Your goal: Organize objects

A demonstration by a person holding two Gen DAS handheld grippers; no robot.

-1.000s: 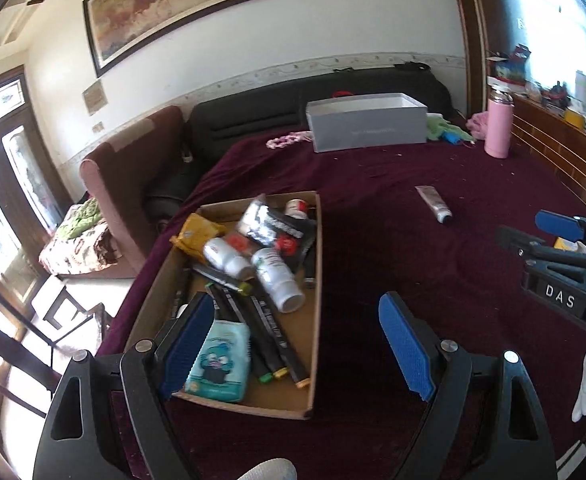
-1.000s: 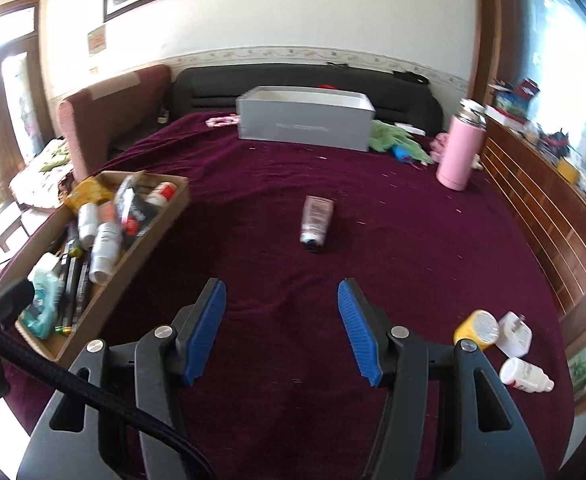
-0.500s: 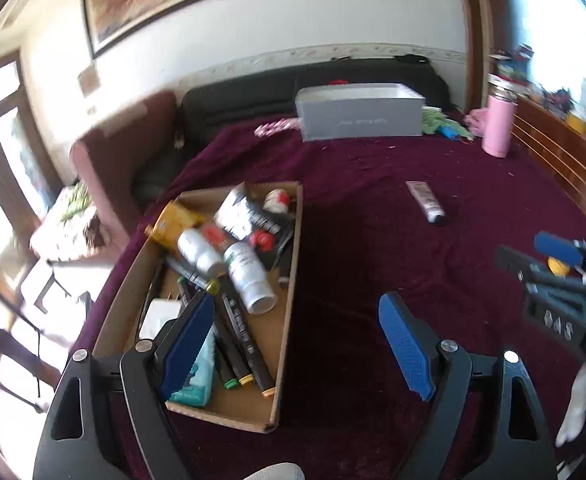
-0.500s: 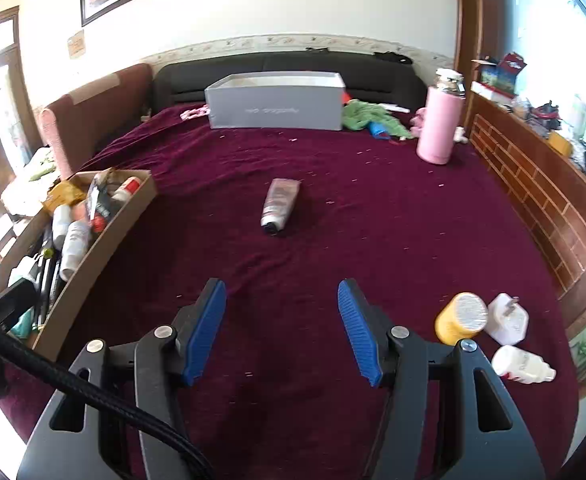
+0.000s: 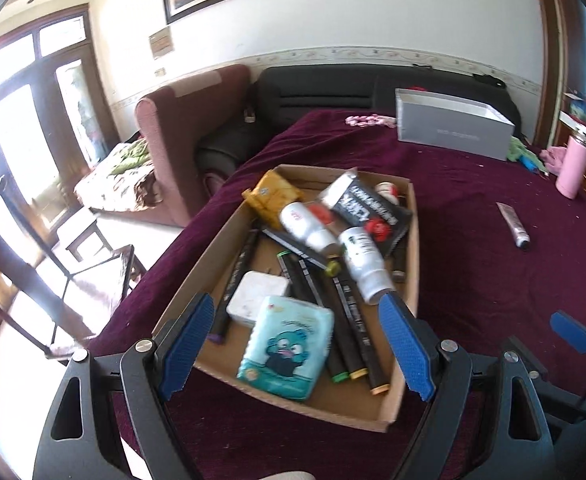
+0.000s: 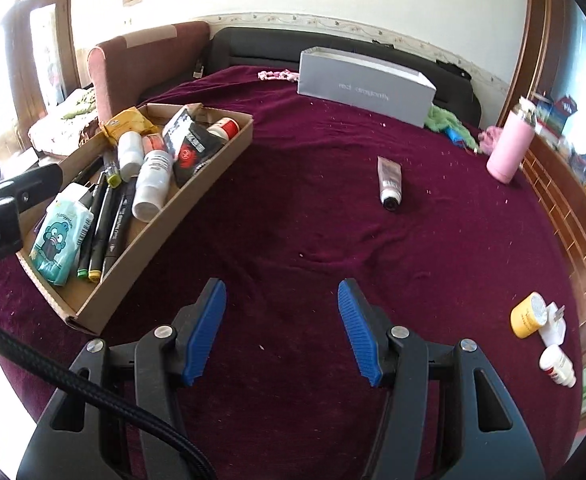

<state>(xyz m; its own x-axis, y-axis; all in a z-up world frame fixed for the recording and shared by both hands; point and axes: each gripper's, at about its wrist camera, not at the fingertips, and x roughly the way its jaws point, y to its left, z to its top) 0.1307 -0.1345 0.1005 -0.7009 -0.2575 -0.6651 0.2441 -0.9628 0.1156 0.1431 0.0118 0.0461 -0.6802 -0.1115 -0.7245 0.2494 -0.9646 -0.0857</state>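
Note:
A shallow cardboard tray [image 5: 389, 408] [image 6: 197, 196] on the maroon bedspread holds several markers, white bottles, a yellow packet, a black pouch, a white box and a teal tissue pack [image 5: 289, 348] [image 6: 59, 240]. My left gripper [image 5: 297, 344] hovers open over the tray's near end, with nothing between its pads. My right gripper [image 6: 281, 328] is open above bare cloth to the right of the tray. Loose on the bed lie a silver tube [image 6: 389, 186] [image 5: 515, 226], a yellow jar [image 6: 527, 314], a white plug [image 6: 553, 322] and a small white bottle [image 6: 559, 366].
A grey box [image 6: 363, 86] [image 5: 453, 128] stands at the far end of the bed, green cloth [image 6: 449, 124] and a pink flask [image 6: 511, 148] to its right. A wooden ledge [image 6: 561, 208] borders the right side. An armchair [image 5: 189, 120] and a glass table [image 5: 89, 280] stand off the left edge.
Both views have swung: the tray now lies centred between my left fingers, and in the right wrist view the tray and tube have shifted to the right. Both grippers stayed open.

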